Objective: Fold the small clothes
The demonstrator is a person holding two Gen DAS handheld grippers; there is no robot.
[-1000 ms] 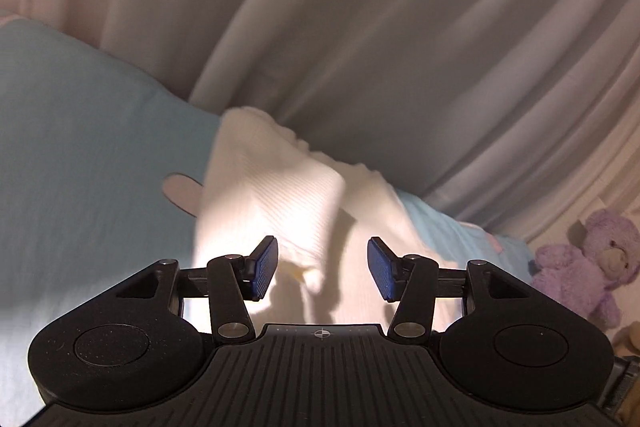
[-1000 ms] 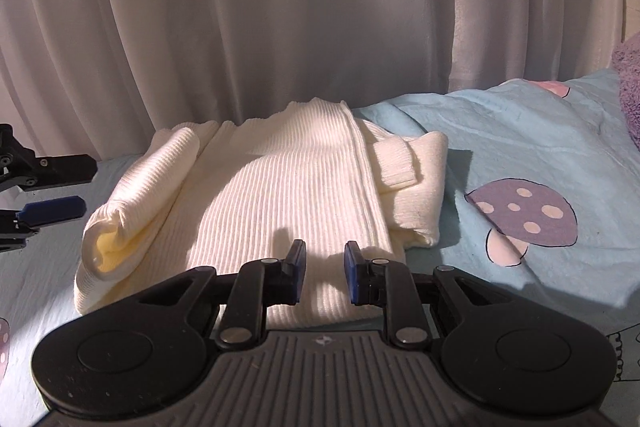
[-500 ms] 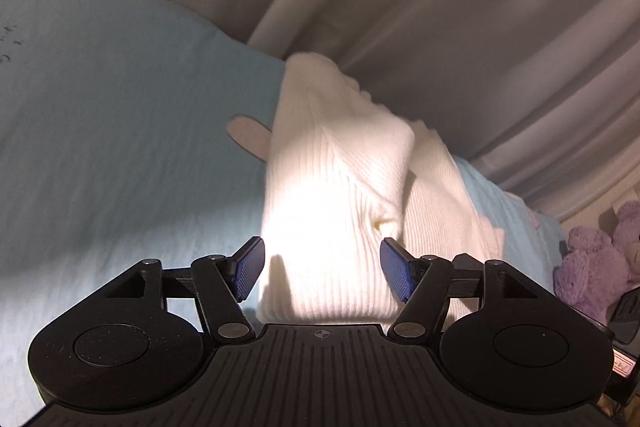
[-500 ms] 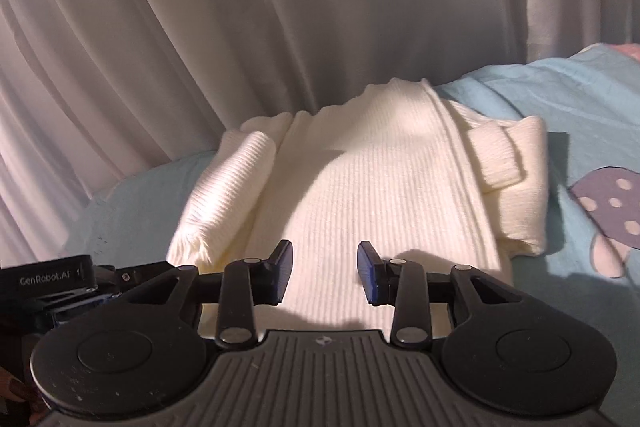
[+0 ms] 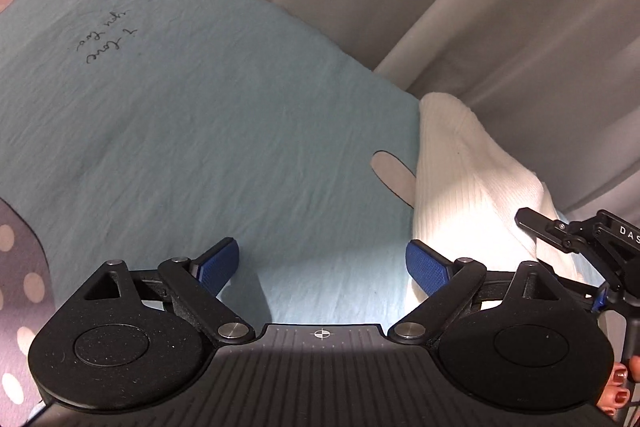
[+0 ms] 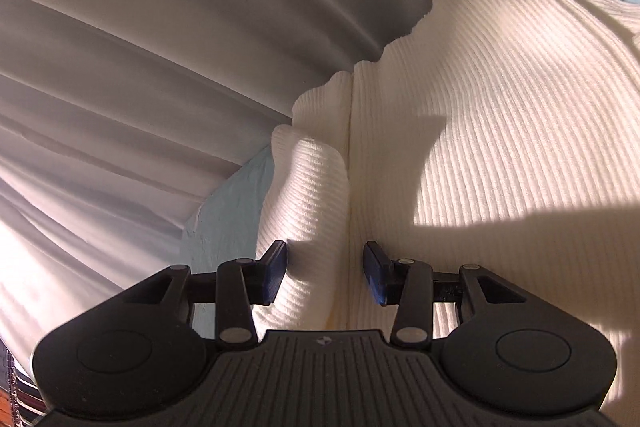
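The cream ribbed sweater point(image 6: 500, 131) lies on a pale blue bed sheet point(image 5: 208, 147), up against hanging white curtains point(image 5: 460, 7). The right tool point(image 6: 325, 273) sits low over the knit: a rolled fold of the sweater lies between its blue pads, which stand apart from the cloth on both sides, the jaws opening and gripping nothing. The left tool point(image 5: 322, 267) is spread wide and opening too, with only bare sheet between its pads; the sweater's near edge lies just beside its right-hand pad, partly behind it. The knit is soft and thick with fine parallel ribs, folded into a long bundle with rounded edges. The sheet is lightly creased cotton, printed with handwriting and a grey polka-dot mushroom point(image 5: 16, 267).
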